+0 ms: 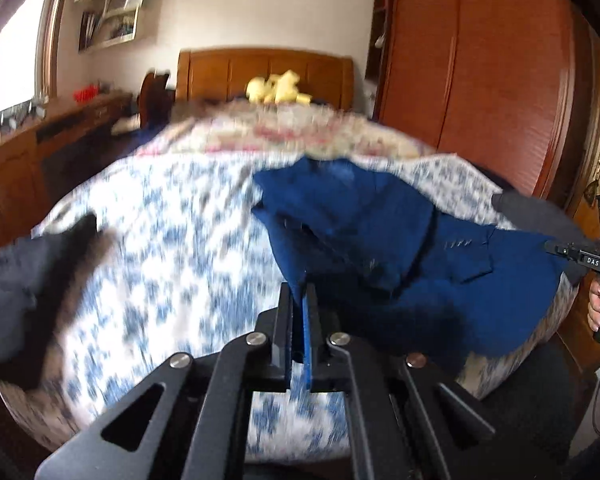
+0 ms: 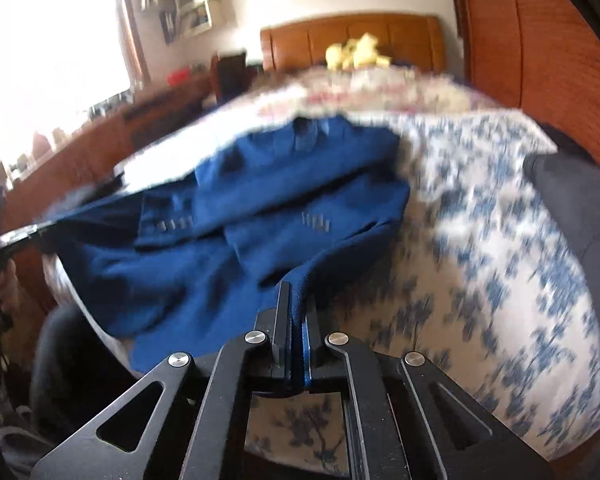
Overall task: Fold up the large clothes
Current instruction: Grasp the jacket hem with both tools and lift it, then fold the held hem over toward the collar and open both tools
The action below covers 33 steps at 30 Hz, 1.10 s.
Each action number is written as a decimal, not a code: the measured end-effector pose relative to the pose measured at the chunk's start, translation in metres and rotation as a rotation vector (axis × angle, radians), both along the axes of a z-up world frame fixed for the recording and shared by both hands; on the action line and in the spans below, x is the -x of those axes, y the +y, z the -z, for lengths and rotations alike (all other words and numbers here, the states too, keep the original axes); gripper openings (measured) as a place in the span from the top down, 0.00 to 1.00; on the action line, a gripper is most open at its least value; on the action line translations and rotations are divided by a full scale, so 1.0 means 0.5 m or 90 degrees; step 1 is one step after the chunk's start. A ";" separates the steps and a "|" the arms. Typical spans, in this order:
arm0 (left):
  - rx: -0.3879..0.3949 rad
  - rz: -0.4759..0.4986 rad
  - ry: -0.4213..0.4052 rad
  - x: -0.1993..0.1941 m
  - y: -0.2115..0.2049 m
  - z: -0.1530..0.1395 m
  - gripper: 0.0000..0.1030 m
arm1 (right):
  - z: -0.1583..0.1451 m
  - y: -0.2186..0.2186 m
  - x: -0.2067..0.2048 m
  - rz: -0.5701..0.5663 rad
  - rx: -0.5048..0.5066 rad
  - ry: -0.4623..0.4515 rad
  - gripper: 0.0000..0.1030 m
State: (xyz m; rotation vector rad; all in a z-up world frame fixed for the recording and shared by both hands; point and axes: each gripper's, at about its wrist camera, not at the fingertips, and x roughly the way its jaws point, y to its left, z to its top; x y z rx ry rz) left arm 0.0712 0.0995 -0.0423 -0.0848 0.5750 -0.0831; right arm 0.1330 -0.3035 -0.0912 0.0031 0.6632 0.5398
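A: Start at the left hand-held gripper. What are its jaws doing?

B: Clamped together on an edge of the blue jacket, low in the centre of the left wrist view. The cloth runs up and to the right from there. The right hand-held gripper is likewise pinched shut on the jacket's hem, low centre in its own view, with the cloth spreading up and to the left.

A: So the jacket sits between the two?

B: Yes, strung across them. It lies on the bed with the blue-and-white cover, collar end toward the wooden headboard at the top of the frame. Its long axis runs away from both grippers, toward that headboard.

A: Which hand is nearer?

B: Neither, as far as I can judge; each holds a near corner. The coming fold likely means carrying that near edge toward the collar.

A: Anything else close?

B: Dark clothes at the left edge, apart from the jacket.
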 end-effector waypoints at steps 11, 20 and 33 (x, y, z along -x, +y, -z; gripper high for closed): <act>-0.029 0.027 -0.135 0.006 -0.023 -0.233 0.99 | -0.207 -0.021 0.016 0.012 -0.069 -0.106 1.00; -0.049 0.052 -0.224 0.058 -0.047 -0.397 0.99 | -0.379 -0.006 0.107 -0.032 -0.071 -0.213 1.00; -0.035 -0.002 -0.193 -0.025 0.034 -0.381 0.99 | -0.473 -0.038 0.130 -0.020 -0.038 -0.267 1.00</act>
